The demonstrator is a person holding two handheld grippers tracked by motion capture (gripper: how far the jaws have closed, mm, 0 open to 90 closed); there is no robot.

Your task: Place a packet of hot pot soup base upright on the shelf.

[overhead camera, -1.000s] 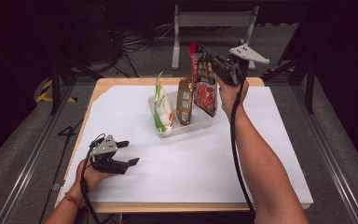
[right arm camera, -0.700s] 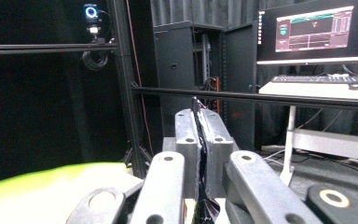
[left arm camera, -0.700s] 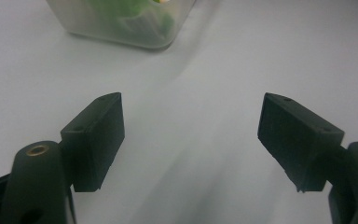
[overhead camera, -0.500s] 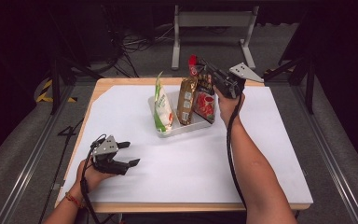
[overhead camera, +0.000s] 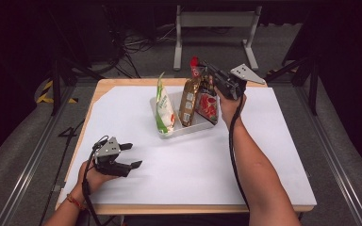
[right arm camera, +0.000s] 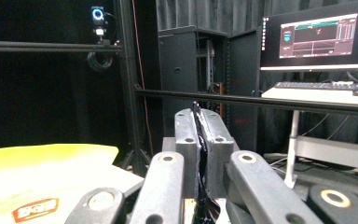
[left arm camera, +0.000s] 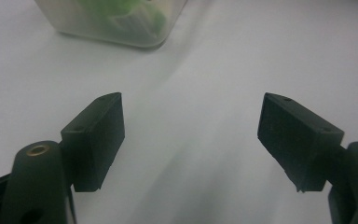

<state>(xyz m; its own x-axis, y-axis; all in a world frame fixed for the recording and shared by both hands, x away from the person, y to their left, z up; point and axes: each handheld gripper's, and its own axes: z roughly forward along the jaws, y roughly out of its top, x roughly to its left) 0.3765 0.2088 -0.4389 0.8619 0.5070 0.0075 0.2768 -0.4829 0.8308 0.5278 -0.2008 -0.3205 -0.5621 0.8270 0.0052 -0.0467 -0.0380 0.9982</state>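
A pale tray (overhead camera: 168, 133) stands on the white sheet at the far middle of the table. In it stand a green and white bag (overhead camera: 164, 111), a brown bag (overhead camera: 187, 100) and a red bag (overhead camera: 208, 106). My right gripper (overhead camera: 201, 67) is above the tray, shut on the red bag's top edge. In the right gripper view the jaws (right arm camera: 199, 116) pinch a thin dark seam, and a yellow-green bag (right arm camera: 42, 170) shows low at the left. My left gripper (overhead camera: 131, 155) rests near the front left of the table, open with nothing between its fingers. The left gripper view (left arm camera: 191, 135) has the tray's corner (left arm camera: 121, 32) ahead.
The white sheet (overhead camera: 273, 141) covers most of the wooden table, with bare sheet right and in front of the tray. A metal stand (overhead camera: 217, 19) is on the floor behind the table. A monitor (right arm camera: 319, 35) and keyboard (right arm camera: 317, 86) are off to one side.
My right hand has come down with the red bag, which now stands lower in the tray beside the brown bag. The left hand has stayed where it was.
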